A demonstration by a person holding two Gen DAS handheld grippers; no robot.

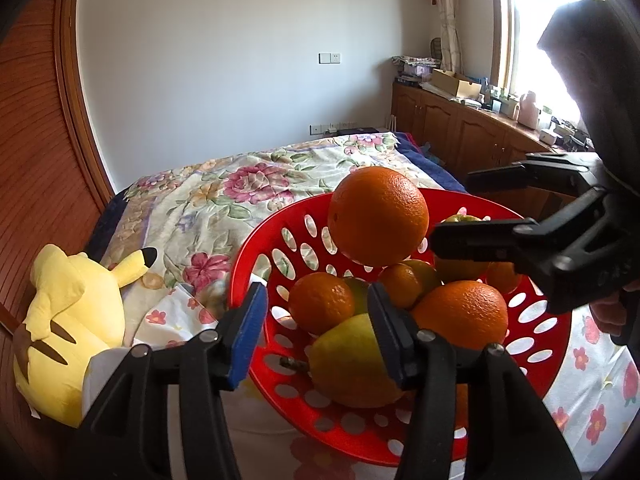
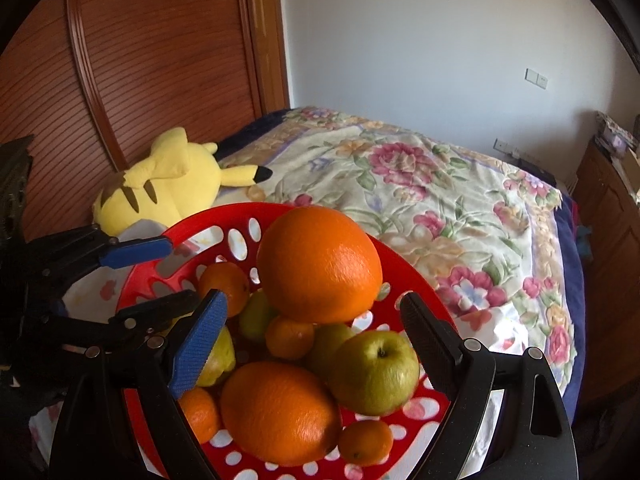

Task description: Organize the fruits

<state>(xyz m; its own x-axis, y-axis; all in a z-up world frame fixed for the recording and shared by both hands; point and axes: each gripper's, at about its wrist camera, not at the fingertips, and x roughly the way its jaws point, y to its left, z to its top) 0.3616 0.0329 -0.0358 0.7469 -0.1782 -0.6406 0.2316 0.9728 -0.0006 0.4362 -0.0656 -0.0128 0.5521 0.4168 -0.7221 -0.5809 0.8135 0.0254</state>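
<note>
A red perforated basket [image 1: 248,248] [image 2: 224,210] stands on the bed, heaped with fruit. A large orange [image 1: 378,216] [image 2: 318,264] tops the pile. Below it lie a second large orange [image 1: 460,316] [image 2: 276,412], a green apple [image 2: 374,372], a yellow pear [image 1: 344,360] and several tangerines. My right gripper [image 2: 313,298] [image 1: 452,208] stands open, its pads wide of the top orange and not touching it. My left gripper [image 1: 316,300] [image 2: 180,272] is open and straddles the basket's near wall, blue pad outside and the other finger inside among the fruit.
A yellow plush toy [image 1: 68,320] [image 2: 168,184] lies left of the basket against the wooden wardrobe [image 2: 160,60]. The floral bedspread [image 1: 240,184] [image 2: 440,220] stretches beyond. A cluttered wooden cabinet [image 1: 460,128] runs under the window. A person's hand [image 1: 608,312] holds the right gripper.
</note>
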